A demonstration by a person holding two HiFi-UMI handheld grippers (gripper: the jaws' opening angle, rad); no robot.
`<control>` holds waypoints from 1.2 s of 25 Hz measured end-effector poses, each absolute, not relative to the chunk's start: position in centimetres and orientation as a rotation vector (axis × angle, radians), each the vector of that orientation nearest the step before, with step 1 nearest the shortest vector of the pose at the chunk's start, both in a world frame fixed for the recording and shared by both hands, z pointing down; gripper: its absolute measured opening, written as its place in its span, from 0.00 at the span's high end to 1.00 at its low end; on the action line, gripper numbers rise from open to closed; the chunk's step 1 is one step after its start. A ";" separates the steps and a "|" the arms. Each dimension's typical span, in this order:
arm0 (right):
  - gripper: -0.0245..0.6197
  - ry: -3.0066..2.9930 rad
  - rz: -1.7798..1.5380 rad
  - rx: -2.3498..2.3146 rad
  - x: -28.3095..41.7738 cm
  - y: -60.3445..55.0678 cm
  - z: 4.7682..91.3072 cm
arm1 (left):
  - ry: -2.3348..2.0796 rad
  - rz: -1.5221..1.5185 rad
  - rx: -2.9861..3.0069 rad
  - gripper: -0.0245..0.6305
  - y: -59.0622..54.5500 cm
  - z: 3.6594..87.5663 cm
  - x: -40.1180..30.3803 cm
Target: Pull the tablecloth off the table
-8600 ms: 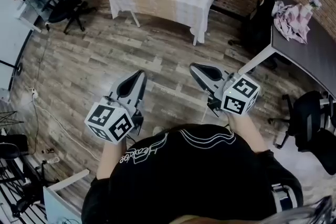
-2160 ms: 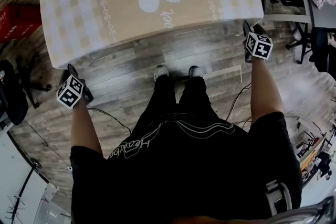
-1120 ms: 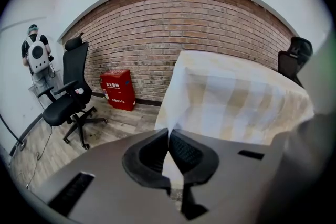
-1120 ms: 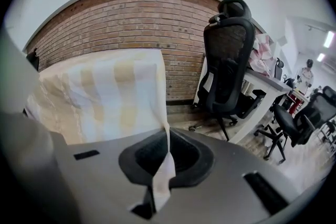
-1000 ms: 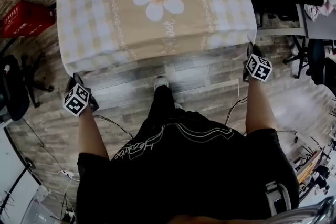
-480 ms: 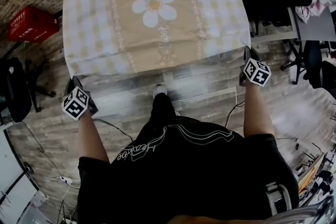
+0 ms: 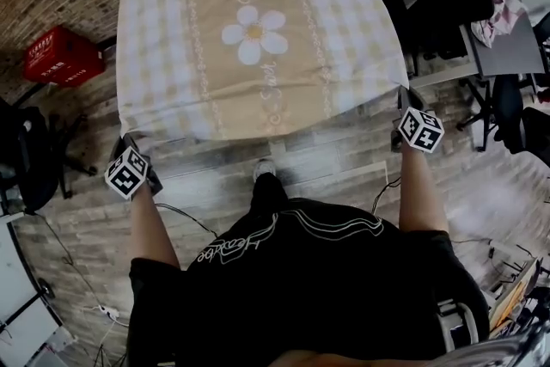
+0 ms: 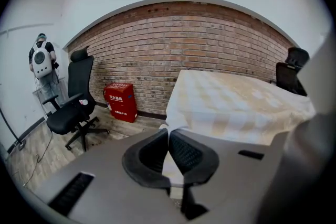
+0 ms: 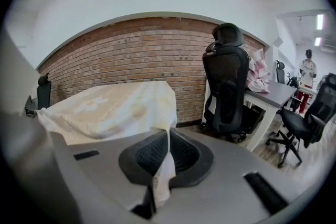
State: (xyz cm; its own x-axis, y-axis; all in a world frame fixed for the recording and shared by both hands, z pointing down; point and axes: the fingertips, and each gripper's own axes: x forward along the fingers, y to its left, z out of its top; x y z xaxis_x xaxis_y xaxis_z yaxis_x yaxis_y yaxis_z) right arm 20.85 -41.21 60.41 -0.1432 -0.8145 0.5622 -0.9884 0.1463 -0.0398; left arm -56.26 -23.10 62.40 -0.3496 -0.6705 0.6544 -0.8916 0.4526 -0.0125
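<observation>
The tablecloth (image 7: 258,39) is beige with a white daisy and pale checked sides. It lies over the table and stretches out toward me. My left gripper (image 7: 129,142) is shut on its near left corner, and my right gripper (image 7: 402,92) is shut on its near right corner. In the left gripper view the pinched corner shows between the closed jaws of the left gripper (image 8: 169,132), with the tablecloth (image 8: 236,107) running away behind. In the right gripper view a fold of white cloth hangs from the right gripper (image 9: 167,135), and the tablecloth (image 9: 105,105) spreads to the left.
A red crate (image 7: 64,56) stands by the brick wall at the left, next to a black office chair (image 8: 71,107). Another black chair (image 9: 227,86) and a desk (image 7: 507,47) with a pink bundle are at the right. Cables lie on the wooden floor (image 7: 344,172).
Both grippers have kept their hold on the corners. The near edge of the cloth has lifted and drawn out flatter toward me, and the table has shifted up in the head view.
</observation>
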 end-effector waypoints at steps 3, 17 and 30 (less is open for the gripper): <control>0.97 -2.039 0.569 1.733 20.7 -41.4 59.4 | -2.137 0.494 1.293 0.95 -23.1 61.9 -56.7; 0.97 -2.126 0.551 1.737 18.9 -41.3 56.1 | -2.174 0.482 1.279 0.95 -23.3 59.8 -58.1; 0.97 -2.276 0.469 1.788 18.0 -41.4 50.1 | -2.268 0.375 1.408 0.95 -24.6 52.9 -57.9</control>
State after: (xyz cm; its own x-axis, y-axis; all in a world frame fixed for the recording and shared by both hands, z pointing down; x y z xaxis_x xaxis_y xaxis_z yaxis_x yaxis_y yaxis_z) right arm 17.97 -41.41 50.09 -0.2425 -0.9031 0.3544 -0.9696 0.2136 -0.1191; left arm -57.88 -24.62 52.85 -0.3834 -0.7759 0.5009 -0.8959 0.4442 0.0025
